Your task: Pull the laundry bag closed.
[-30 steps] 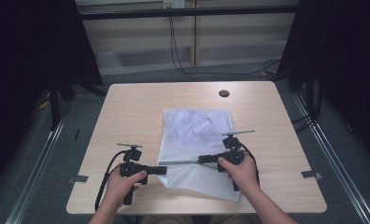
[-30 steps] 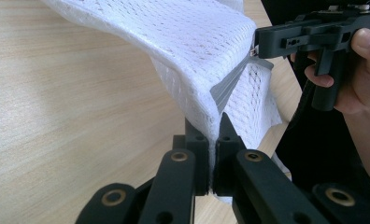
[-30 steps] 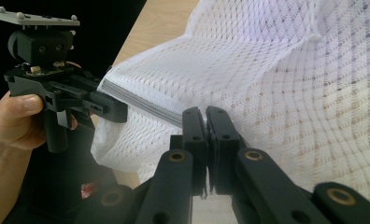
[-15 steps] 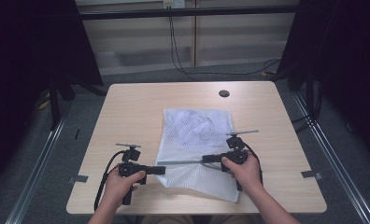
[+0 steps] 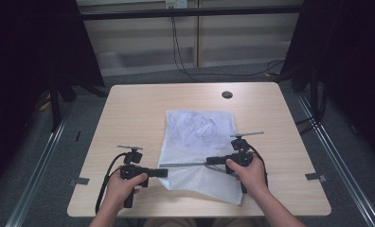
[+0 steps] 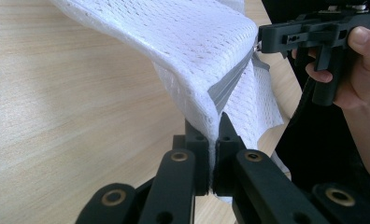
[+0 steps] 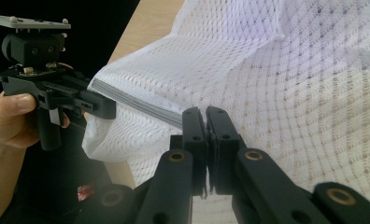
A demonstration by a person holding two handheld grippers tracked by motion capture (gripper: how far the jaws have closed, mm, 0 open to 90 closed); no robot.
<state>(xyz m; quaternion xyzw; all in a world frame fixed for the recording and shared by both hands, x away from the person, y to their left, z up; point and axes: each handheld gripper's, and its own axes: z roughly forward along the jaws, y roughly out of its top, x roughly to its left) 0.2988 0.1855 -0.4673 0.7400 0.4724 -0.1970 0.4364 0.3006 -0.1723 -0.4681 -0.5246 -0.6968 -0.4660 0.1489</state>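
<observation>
Your left gripper (image 5: 163,173) and right gripper (image 5: 211,161) each pinch the grey zipper strip (image 5: 183,165) of the white mesh bag (image 5: 200,130), which lies mid-table (image 5: 138,109) with that strip lifted. The strip's long axis runs straight between both grippers, so pull along it.

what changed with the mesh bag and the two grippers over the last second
Very little. The right gripper edged slightly toward the table's right side, drawing the grey zipper strip a bit tauter. The left gripper held its place. Both stay shut on that strip of the white mesh bag, which lies where it did on the table.
</observation>
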